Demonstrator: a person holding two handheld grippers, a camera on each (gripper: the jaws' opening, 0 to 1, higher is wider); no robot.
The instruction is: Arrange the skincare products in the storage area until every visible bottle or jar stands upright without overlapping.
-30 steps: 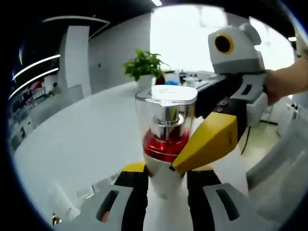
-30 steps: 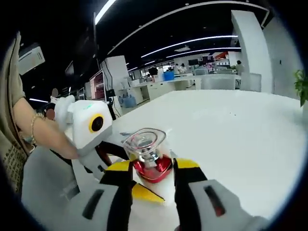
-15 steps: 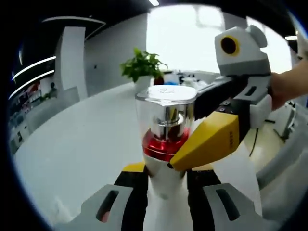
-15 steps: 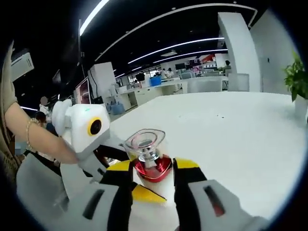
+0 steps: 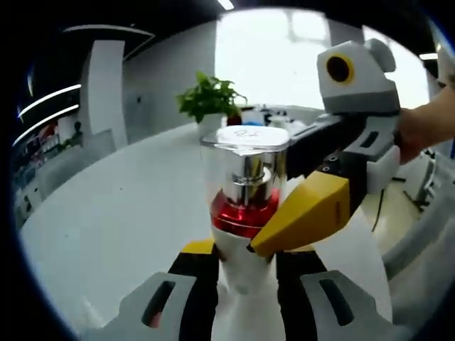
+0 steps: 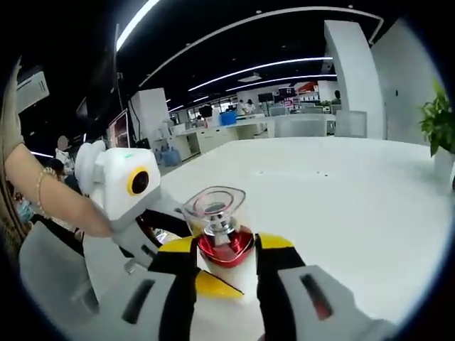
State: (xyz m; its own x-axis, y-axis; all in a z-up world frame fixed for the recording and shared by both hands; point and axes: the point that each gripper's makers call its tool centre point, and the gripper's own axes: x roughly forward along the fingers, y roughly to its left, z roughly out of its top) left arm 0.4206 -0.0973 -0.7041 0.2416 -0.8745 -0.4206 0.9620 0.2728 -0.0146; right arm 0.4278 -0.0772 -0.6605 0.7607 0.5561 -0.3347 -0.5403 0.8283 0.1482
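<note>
A: Left gripper view first. Which way does the bottle (image 5: pixel 245 192) run?

B: Its long axis runs up the view, clear cap at the top, white body at the bottom. It sits between the left gripper (image 5: pixel 245 259), whose black, yellow-tipped fingers (image 5: pixel 199 266) pinch the white lower body on either side. It is held above the white bench (image 5: pixel 114 213), not resting on it.

A: And its look?

B: A clear squarish cap with a flat white top bearing a small dark mark, a silver collar inside, a red band under that, then the white body. The right gripper (image 5: pixel 284 234) comes in from the right; its yellow fingertip (image 5: pixel 306 213) lies against the red band and shoulder. A hand (image 5: pixel 419 124) holds it. A potted plant (image 5: pixel 210 99) stands far off on the bench.

A: Right gripper view?

B: Same bottle (image 6: pixel 219 231), seen from slightly above, cap end tilted away and up the view. The right gripper (image 6: pixel 224 259) fingers (image 6: pixel 274 256) close on it at the red band. The left gripper (image 6: pixel 178 234) reaches in from the left below it, held by a wrist with a bracelet (image 6: pixel 43 188).
</note>
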